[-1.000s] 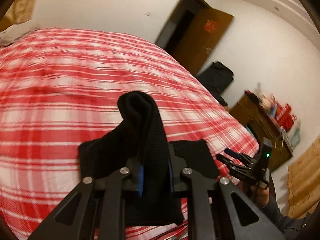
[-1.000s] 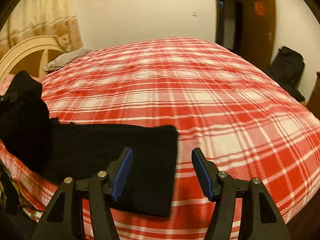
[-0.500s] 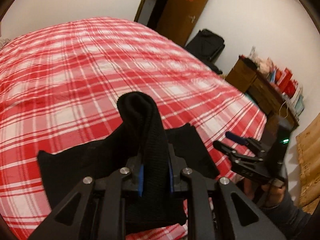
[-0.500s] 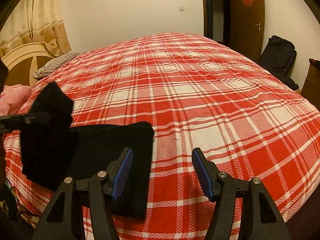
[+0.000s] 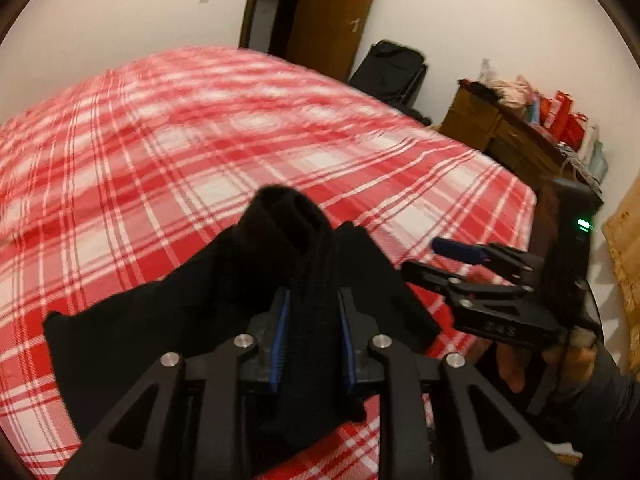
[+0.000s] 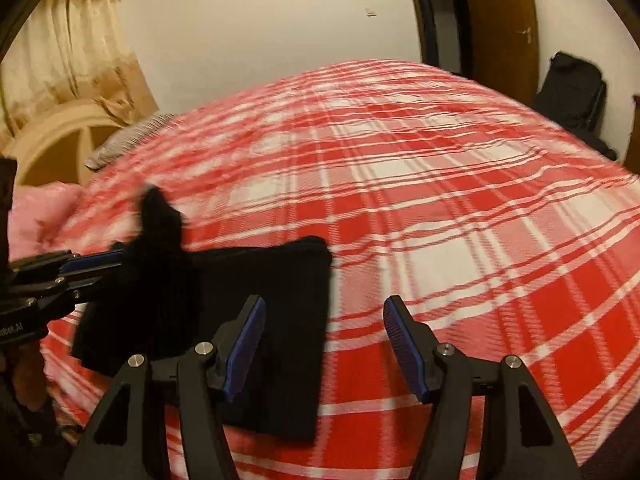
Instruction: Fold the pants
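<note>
Left gripper (image 5: 312, 344) has a bunched fold of the black knit pants (image 5: 224, 320) between its blue pads; jaws are opening, cloth looks to be touching both pads. Right gripper (image 6: 324, 344) stands wide open, nothing between its fingers, hovering over the near bed edge.

Red-and-white plaid bedspread (image 6: 440, 216) fills both views. Pants lie folded flat at the near edge, about 7 o'clock in the right wrist view (image 6: 280, 320), with the pinched end raised above the flat part at 9 o'clock.

Brown wooden door (image 6: 500, 20) at 1 o'clock. Cream arched headboard (image 6: 60, 136) at 10 o'clock, beige curtain (image 6: 68, 40) above it. Black bag (image 5: 390, 72) at 1 o'clock in the left view, cluttered brown wooden dresser (image 5: 500, 132) at 2 o'clock. Grey pillow (image 6: 128, 140) beside the headboard.
</note>
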### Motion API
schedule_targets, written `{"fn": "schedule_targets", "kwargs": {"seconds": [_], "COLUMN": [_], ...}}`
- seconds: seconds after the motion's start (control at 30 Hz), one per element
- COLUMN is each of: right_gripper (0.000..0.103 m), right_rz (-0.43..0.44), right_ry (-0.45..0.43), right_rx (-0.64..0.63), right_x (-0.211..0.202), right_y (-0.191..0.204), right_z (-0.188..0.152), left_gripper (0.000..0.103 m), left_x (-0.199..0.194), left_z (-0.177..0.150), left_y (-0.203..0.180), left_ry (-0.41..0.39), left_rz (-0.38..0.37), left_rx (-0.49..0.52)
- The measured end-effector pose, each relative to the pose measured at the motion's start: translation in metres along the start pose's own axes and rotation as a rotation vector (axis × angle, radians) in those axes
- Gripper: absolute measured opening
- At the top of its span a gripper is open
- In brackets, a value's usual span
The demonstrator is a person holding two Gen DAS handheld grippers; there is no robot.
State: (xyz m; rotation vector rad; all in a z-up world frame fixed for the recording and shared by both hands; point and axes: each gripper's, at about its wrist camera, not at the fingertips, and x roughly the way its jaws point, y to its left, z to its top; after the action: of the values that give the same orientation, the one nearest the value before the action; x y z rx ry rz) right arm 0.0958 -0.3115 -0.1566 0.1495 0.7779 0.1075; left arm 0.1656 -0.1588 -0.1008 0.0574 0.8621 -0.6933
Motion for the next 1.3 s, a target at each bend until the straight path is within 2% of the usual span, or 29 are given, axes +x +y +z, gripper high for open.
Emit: {"fn": "schedule_targets", "kwargs": {"seconds": [0.07,0.13,0.23,0.33,0.5,0.67,0.7,0.77,0.8,0.83,0.87,0.9,0.93,1.1,1.2,1.3], "right_gripper": [0.064,0.067,0.067,0.067,0.067,0.066,0.062,0.061,0.053,0.038,0.032,0.021,0.017,0.016,0.016,0.016], "right_rz": [0.061,0.084,0.096,0.133,0.140,0.170,0.190,0.199,0.192,0.181,0.175,0.188,0.209,0.221,0.200,0.152], "right_ry": [0.001,-0.006,0.004,0.021,0.076,0.159,0.173,0.218,0.223,0.224,0.218,0.208,0.198,0.104,0.104,0.151], "right_rx": [0.021,0.025,0.026,0.031,0.015,0.051,0.054,0.045,0.044,0.038,0.029,0.035,0.042,0.034,0.049,0.096], "right_x": [-0.002,-0.003,0.000,0.002,0.017,0.044,0.048,0.057,0.059,0.061,0.060,0.057,0.052,0.015,0.009,0.023], "right_y": [0.003,0.007,0.014,0.019,0.033,0.040,0.042,0.048,0.048,0.049,0.049,0.047,0.044,0.038,0.026,0.006], "right_z": [0.001,0.000,0.000,0.001,0.008,0.013,0.012,0.010,0.009,0.009,0.008,0.009,0.011,0.022,0.022,0.009], "left_gripper": [0.025,0.025,0.034,0.036,0.037,0.060,0.062,0.065,0.065,0.065,0.065,0.065,0.066,0.067,0.071,0.073], "left_x": [-0.014,-0.028,-0.040,-0.036,-0.022,-0.026,-0.026,-0.025,-0.024,-0.023,-0.021,-0.019,-0.019,-0.022,-0.024,-0.018], "left_z": [-0.002,-0.006,-0.012,-0.021,-0.039,-0.051,-0.053,-0.054,-0.055,-0.056,-0.057,-0.057,-0.057,-0.058,-0.055,-0.056], "left_y": [0.003,0.006,0.018,0.039,0.077,0.100,0.102,0.105,0.105,0.105,0.106,0.106,0.106,0.110,0.107,0.104], "left_ry": [-0.029,-0.049,-0.077,-0.063,-0.010,-0.013,-0.015,-0.012,-0.014,-0.011,-0.008,-0.008,-0.010,-0.014,-0.022,-0.012], "left_rz": [0.004,-0.003,0.023,0.067,0.157,0.227,0.229,0.250,0.266,0.278,0.293,0.305,0.308,0.299,0.297,0.312], "left_rx": [0.002,0.008,-0.006,-0.045,-0.123,-0.169,-0.174,-0.173,-0.166,-0.160,-0.156,-0.150,-0.147,-0.159,-0.145,-0.127]}}
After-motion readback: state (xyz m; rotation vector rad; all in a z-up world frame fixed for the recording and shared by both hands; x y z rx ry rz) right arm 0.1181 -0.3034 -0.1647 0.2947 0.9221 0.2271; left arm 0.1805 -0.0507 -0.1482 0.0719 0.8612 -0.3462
